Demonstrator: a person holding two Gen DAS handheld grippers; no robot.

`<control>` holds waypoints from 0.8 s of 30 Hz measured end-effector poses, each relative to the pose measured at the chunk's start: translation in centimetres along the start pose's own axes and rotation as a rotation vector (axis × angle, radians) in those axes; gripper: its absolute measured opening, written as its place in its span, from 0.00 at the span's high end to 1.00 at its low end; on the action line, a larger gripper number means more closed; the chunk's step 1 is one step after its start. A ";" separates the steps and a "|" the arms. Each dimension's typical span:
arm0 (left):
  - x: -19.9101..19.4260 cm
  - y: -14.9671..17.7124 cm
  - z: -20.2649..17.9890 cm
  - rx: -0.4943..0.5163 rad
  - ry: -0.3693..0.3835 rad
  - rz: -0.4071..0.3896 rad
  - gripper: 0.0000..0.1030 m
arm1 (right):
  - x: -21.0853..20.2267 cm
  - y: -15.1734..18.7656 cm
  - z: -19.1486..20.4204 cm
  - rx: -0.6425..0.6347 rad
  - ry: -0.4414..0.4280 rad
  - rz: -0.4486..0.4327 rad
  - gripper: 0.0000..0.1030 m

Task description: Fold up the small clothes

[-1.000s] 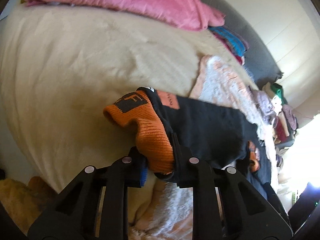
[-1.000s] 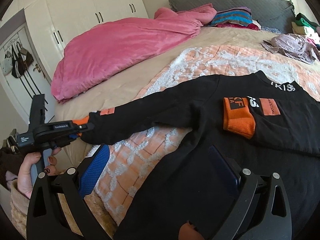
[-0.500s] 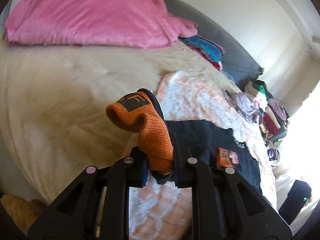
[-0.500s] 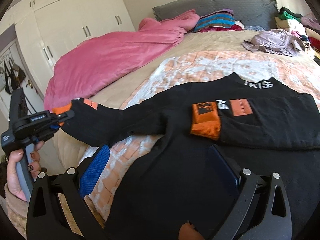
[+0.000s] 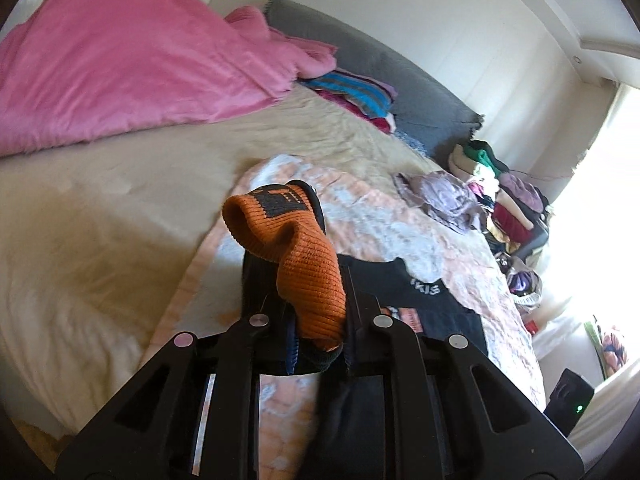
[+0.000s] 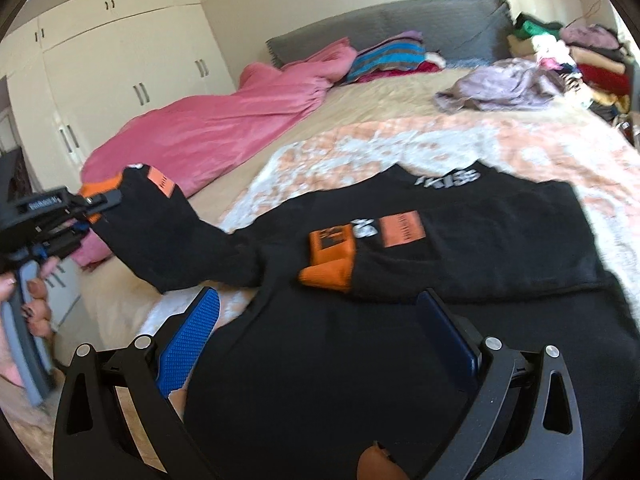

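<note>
A black sweatshirt point(image 6: 400, 352) with orange cuffs lies on a peach-and-white blanket point(image 6: 400, 144) on the bed. Its right sleeve is folded across the chest, orange cuff point(image 6: 330, 256) at the middle. My left gripper point(image 5: 318, 344) is shut on the other sleeve's orange cuff point(image 5: 304, 272) and holds it lifted off the bed; it also shows in the right wrist view point(image 6: 86, 204) at the left, with the black sleeve point(image 6: 168, 236) hanging from it. My right gripper point(image 6: 320, 340) is open and empty, over the sweatshirt's lower body.
A pink duvet point(image 6: 208, 128) lies along the bed's left side. Striped folded clothes point(image 6: 388, 56) rest by the grey headboard point(image 6: 400, 24). A lilac garment point(image 6: 496, 84) and a clothes pile point(image 6: 580, 56) sit at the far right. White wardrobes point(image 6: 120, 64) stand at left.
My left gripper has lifted the orange cuff and carried the sleeve up and toward the sweatshirt's body. My right gripper has stayed open over the lower part of the sweatshirt.
</note>
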State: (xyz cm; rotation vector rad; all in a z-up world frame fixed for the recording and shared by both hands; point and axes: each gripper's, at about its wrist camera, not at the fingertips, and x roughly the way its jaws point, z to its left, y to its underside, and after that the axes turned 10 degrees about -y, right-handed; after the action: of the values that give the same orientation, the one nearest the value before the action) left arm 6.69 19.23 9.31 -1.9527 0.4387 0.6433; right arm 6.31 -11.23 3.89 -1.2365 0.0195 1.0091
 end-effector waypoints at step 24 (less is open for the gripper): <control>3.8 1.7 -16.9 0.243 0.257 0.058 0.91 | -8.2 0.2 -9.5 0.167 0.179 -0.126 0.05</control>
State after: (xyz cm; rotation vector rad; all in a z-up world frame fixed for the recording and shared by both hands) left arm 12.98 3.15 11.94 -1.8002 0.7014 0.3562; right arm 5.96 -23.76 4.32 -1.1569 0.1601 0.7696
